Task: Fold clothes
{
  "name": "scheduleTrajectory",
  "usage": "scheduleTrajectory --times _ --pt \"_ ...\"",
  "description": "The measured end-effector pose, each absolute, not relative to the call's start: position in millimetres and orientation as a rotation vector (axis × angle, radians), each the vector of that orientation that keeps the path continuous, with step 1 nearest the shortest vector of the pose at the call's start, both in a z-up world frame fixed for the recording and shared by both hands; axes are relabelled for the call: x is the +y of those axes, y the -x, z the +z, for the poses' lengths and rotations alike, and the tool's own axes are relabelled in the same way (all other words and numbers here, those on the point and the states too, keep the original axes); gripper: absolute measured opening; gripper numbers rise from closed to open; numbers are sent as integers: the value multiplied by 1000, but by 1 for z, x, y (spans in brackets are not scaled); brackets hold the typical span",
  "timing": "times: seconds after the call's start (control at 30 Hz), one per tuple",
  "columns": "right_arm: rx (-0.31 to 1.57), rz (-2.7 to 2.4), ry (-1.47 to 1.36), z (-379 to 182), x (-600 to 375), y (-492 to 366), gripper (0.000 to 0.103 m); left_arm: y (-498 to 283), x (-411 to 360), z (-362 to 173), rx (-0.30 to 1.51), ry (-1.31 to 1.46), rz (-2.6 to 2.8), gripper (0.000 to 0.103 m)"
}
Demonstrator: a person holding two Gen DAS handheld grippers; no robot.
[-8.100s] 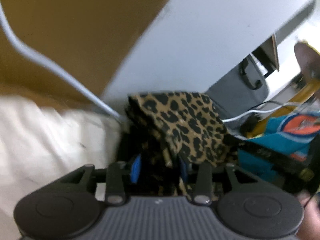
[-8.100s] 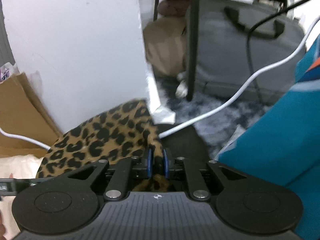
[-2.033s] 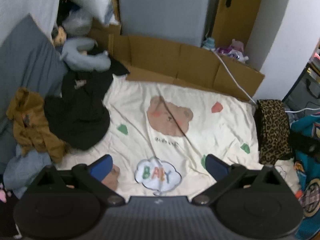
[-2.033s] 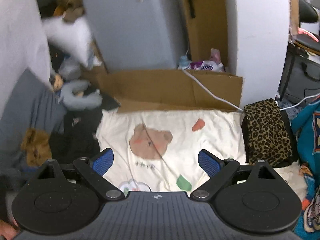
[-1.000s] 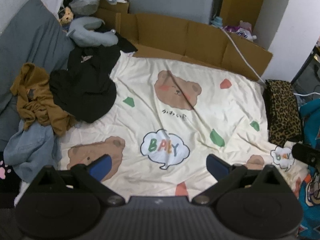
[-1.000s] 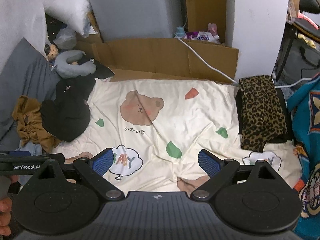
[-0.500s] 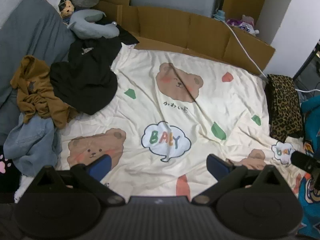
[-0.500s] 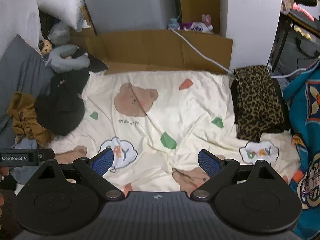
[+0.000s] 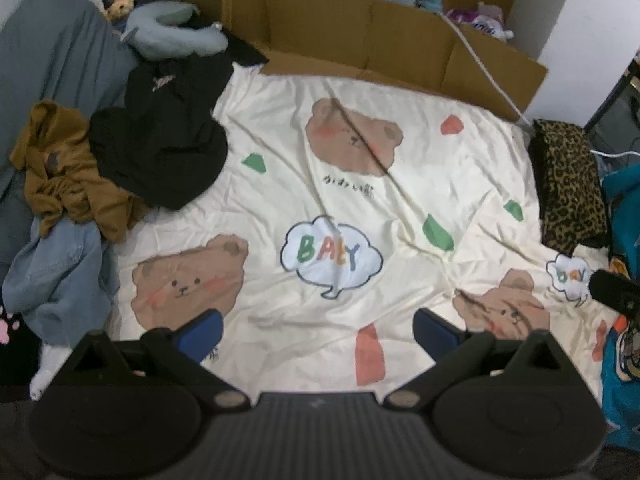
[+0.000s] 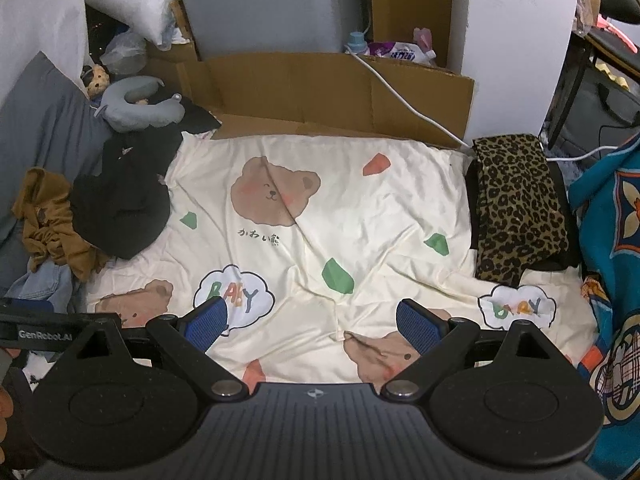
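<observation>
Left claw: spread wide, empty, blue pads held above the near edge of the sheet.

Right claw: spread wide, empty, hovering over the sheet's near half; the left claw's black body shows at 9 o'clock of the right wrist view.

Sheet: cream, printed with brown bears, green and red shapes and "BABY" clouds; spread out, creased, covering the middle of both views.

Leopard garment: folded, lying at 3 o'clock on the sheet's right edge, on top of something black; a white cable runs down to its far corner.

Unfolded heap at 9 o'clock, off the sheet's left edge:
- black garment, its edge overlapping the sheet;
- brown garment, just left of the black one and touching it;
- jeans, nearest, partly under the brown one.

Neck pillow: grey, at 10 o'clock, beyond the black garment.

Cardboard: flattened, standing along the sheet's far edge at 12 o'clock.

Teal cloth: patterned, at 3 to 4 o'clock, beside the leopard garment.
</observation>
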State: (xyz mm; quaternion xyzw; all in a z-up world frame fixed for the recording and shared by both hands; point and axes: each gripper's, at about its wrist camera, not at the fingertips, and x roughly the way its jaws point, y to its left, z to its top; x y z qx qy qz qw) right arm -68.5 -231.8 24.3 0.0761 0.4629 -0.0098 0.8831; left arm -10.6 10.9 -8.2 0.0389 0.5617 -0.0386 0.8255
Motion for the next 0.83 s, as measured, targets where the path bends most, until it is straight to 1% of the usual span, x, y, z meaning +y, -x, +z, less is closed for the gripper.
scheduleTrajectory --times 0.37,0.57,0.83 --pt "952 -25 -126 25 -228 70 95 10 8 -6 1168 -90 -89 102" --pt "954 -35 -138 23 -233 70 95 5 11 -18 1191 -103 -50 102" --pt "956 -38 -140 23 -229 64 95 -4 12 -17 1199 -96 -35 102"
